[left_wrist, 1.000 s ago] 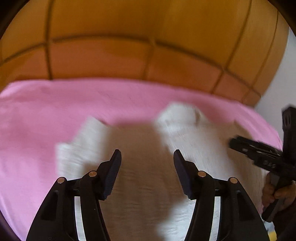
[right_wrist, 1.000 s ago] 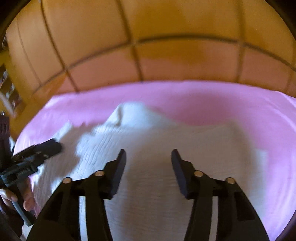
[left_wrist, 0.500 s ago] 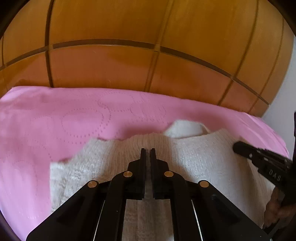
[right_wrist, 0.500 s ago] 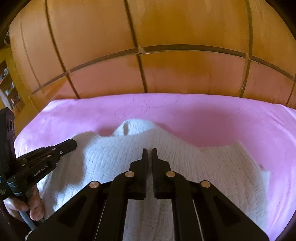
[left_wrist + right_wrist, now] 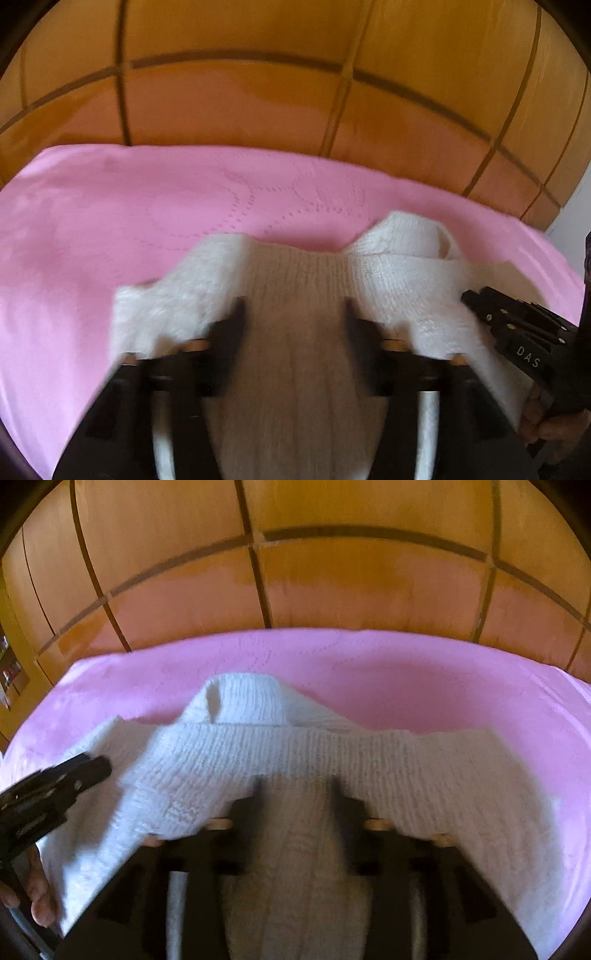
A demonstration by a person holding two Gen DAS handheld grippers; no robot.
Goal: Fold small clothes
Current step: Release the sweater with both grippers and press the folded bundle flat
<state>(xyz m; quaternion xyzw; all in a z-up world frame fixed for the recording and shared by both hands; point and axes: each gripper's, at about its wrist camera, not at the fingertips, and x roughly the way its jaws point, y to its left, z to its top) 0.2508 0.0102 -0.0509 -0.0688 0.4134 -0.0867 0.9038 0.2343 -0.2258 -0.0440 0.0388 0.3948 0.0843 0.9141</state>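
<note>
The left tool (image 5: 293, 314) stands with its two fingers wide apart, and nothing is pinched between them. A white knitted garment (image 5: 295, 280) lies directly under and ahead of it, spread on a pink cover (image 5: 129, 221). The knit's folded edge crosses just beyond the fingertips, and cloth drapes over the outer side of each finger, so the tips sit partly sunk in the fabric. The fingers are motion-blurred in this view. Ahead and to the right of the left tool, the garment's ribbed collar (image 5: 402, 232) stands up in a loop. Further right, at the frame's edge, the right tool (image 5: 517, 332) reaches in over the garment's right side, with the person's hand (image 5: 546, 424) on its handle.

From the right wrist view, the right tool (image 5: 295, 794) also has its fingers spread wide with nothing gripped. The garment (image 5: 369, 760) fills the space in front of it, its rolled fold lying across and over the fingertips. The collar (image 5: 243, 698) rises ahead and slightly to the left. The left tool (image 5: 55, 786) shows at the far left, resting low over the knit.

Beyond the pink cover (image 5: 406, 672) runs a wall of orange-brown wooden panels (image 5: 369, 583) with dark grooves.
</note>
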